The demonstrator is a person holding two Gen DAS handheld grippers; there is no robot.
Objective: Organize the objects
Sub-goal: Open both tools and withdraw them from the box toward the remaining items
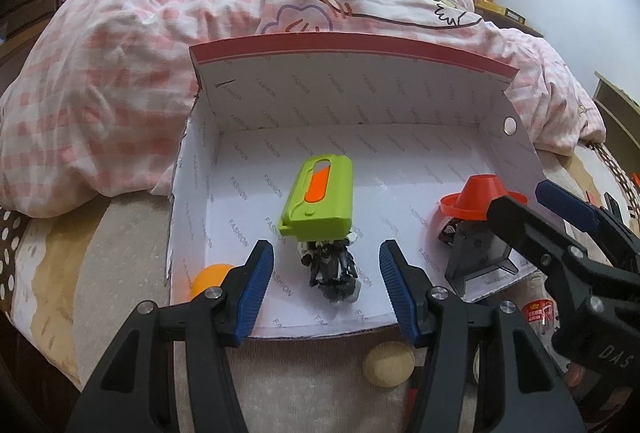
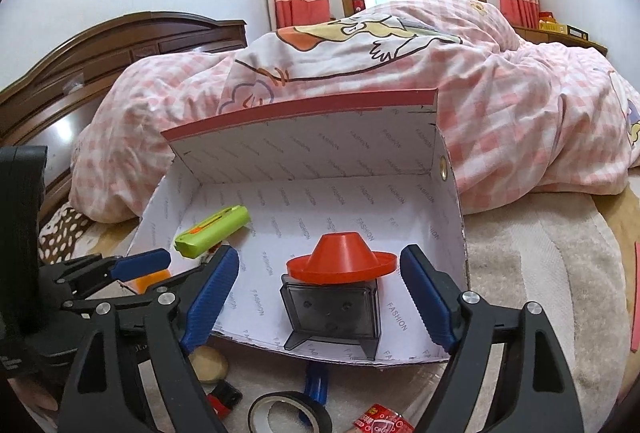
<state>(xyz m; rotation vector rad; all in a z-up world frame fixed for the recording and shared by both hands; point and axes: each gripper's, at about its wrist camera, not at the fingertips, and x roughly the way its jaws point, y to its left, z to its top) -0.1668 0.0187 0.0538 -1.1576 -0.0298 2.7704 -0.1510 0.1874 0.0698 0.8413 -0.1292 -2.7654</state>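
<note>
An open white cardboard box [image 1: 280, 105] [image 2: 304, 161] printed with FASHION lies on the bed. In it are a green and orange toy [image 1: 318, 195] [image 2: 212, 231], a small black robot toy [image 1: 332, 269], and an orange cone [image 1: 478, 199] [image 2: 342, 259] resting on a dark clear case [image 1: 478, 255] [image 2: 334, 307]. My left gripper [image 1: 328, 289] [image 2: 168, 269] is open at the box's front edge, its pads either side of the robot toy without touching it. My right gripper [image 2: 320, 293] [image 1: 540, 209] is open wide, with the cone and case between its pads, untouched.
A pink checked quilt [image 1: 120, 73] is heaped behind the box. On the bedspread in front lie an orange ball [image 1: 212, 279], a beige round piece [image 1: 388, 363], a red-labelled bottle [image 1: 538, 313], a black tape roll [image 2: 290, 413] and a blue item [image 2: 316, 381].
</note>
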